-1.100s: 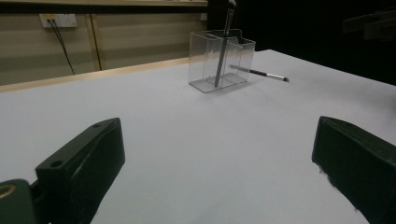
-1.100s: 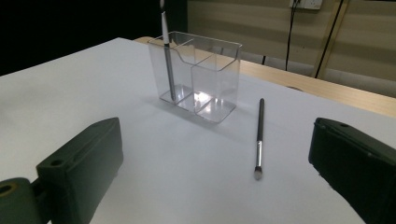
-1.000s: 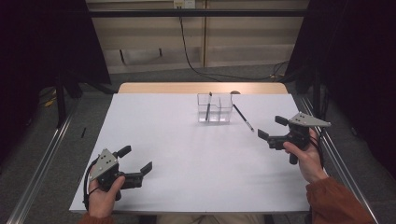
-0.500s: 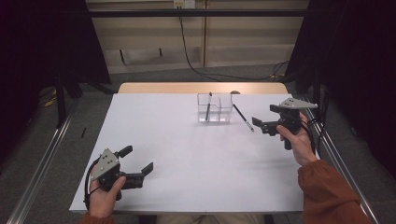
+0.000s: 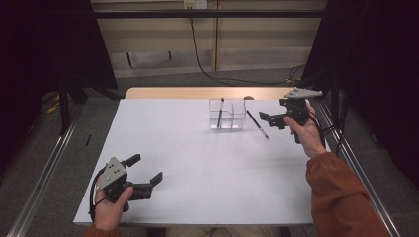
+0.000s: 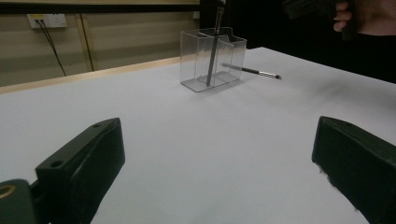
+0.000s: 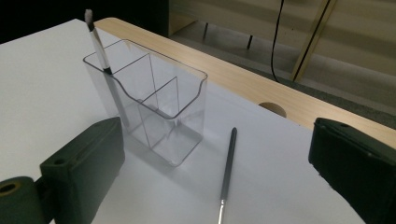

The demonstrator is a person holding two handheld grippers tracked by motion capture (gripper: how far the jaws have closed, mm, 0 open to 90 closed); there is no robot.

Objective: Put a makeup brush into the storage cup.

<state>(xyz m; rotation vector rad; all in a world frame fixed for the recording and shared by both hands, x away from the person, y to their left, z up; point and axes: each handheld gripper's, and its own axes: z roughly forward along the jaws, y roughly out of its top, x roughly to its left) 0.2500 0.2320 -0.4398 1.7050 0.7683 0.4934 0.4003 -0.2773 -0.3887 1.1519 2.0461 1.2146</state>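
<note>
The right gripper (image 5: 271,117) has travelled from the table's right middle toward the far right corner over the last second, and now hangs above the white table (image 5: 197,163) just to the right of the loose pen (image 5: 257,124), its jaws wide apart and holding nothing. That pen lies flat on the table just beside the clear divided holder (image 5: 227,114), apart from it, and in the right gripper view it runs between the two open jaws, with the holder (image 7: 154,112) to its left. A second pen (image 5: 220,111) stands tilted in the holder's left compartment (as the high view shows it), its tip rising above the rim. The left gripper (image 5: 146,174) has not shifted: it sits at the near left corner of the table, jaws also spread and empty, well apart from the holder. Neither pen nor the holder has moved between the frames.
</note>
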